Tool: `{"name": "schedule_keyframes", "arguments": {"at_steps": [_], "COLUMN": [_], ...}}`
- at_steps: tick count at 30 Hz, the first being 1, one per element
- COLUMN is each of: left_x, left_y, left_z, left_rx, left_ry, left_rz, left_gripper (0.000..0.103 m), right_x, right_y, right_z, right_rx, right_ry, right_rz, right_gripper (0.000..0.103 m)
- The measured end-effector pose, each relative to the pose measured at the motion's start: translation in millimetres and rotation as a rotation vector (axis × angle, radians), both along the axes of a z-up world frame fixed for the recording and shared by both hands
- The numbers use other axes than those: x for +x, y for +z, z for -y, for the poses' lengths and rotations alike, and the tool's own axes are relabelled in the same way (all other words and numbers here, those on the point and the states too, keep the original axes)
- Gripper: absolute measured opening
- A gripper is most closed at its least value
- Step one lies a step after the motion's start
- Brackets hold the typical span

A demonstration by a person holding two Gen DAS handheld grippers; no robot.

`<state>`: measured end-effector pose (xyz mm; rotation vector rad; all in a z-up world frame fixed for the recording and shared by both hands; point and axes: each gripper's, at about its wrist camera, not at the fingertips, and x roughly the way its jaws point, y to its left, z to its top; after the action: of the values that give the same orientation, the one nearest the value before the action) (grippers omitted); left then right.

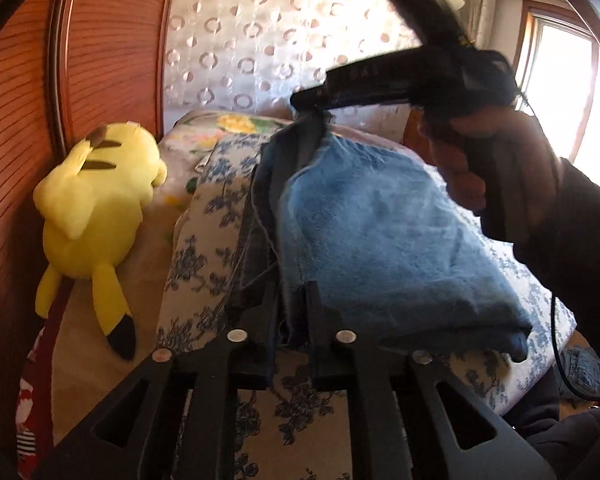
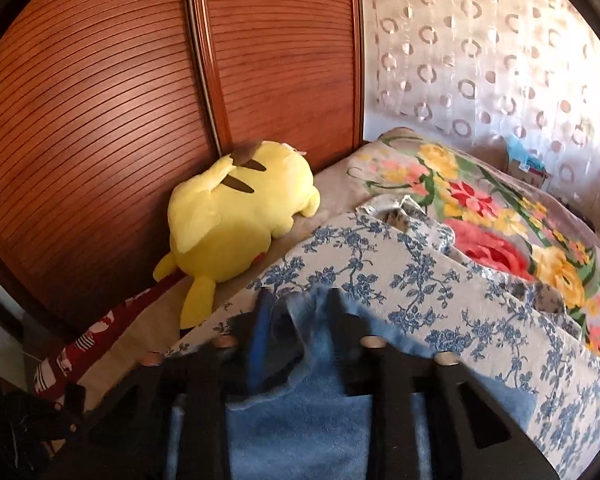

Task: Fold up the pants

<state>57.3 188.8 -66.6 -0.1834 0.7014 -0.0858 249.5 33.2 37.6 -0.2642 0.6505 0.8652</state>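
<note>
The blue pants (image 1: 380, 232) lie folded on the blue-flowered bed cover (image 1: 204, 248), pale fleecy lining up and dark denim edges at the left. My left gripper (image 1: 290, 312) is shut on the near dark denim edge. A hand (image 1: 500, 160) holds my right gripper (image 1: 314, 100) at the pants' far corner, where the cloth rises to its tips. In the right wrist view the right gripper (image 2: 298, 304) has its fingers apart, with a loose bunch of the pants (image 2: 300, 420) between them and more cloth below.
A yellow plush toy (image 1: 96, 200) (image 2: 236, 216) lies left of the pants against the louvred wooden doors (image 2: 100, 100). A bright flowered blanket (image 2: 500, 208) covers the far right of the bed. A ring-patterned curtain (image 1: 280, 20) hangs behind, and a window (image 1: 560, 80) is at right.
</note>
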Motion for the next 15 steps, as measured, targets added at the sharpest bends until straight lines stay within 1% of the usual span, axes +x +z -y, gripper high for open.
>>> {"name": "schedule_keyframes", "arguments": {"at_steps": [2,3,5,8,9,10,11,13,15], "left_x": [-1.7,-2.1,-2.7,-3.7,-4.2,-5.8,-6.6,-6.0,-6.8], "left_y": [0.1,0.6,2.4,5.5,6.5,8.2,10.2,12.2,14.9], "left_z": [-1.3,-1.7,-3.9,-6.2,-7.1,-7.6,-8.3,-9.9,-8.9], "left_rx": [-0.005,-0.001,0.007,0.022,0.027,0.033,0.036,0.037,0.046], "left_ry": [0.003,0.01,0.025,0.035,0.039,0.045,0.049,0.056,0.059], "left_rz": [0.004,0.004,0.004,0.007,0.01,0.017,0.025,0.031,0.046], "left_gripper": [0.016,0.017,0.024,0.035,0.047,0.055,0.058,0.073,0.075], "right_x": [0.3,0.1,-5.4,-14.8,-17.8,-20.5,-23.8,-30.9,-41.7], "right_y": [5.2,7.9,10.5,10.6,11.0,8.9,7.0,3.6,0.9], "right_z": [3.0,4.8,6.4,16.5,23.9,29.6,39.1,55.5,73.1], "right_rx": [0.022,0.027,0.015,0.01,0.01,0.009,0.014,0.016,0.013], "right_ry": [-0.001,0.002,-0.008,0.003,-0.006,-0.016,-0.024,-0.035,-0.055], "right_rz": [0.004,0.006,0.041,0.059,0.074,0.081,0.077,0.072,0.084], "right_gripper": [0.047,0.047,0.047,0.047,0.047,0.047,0.047,0.047,0.047]}}
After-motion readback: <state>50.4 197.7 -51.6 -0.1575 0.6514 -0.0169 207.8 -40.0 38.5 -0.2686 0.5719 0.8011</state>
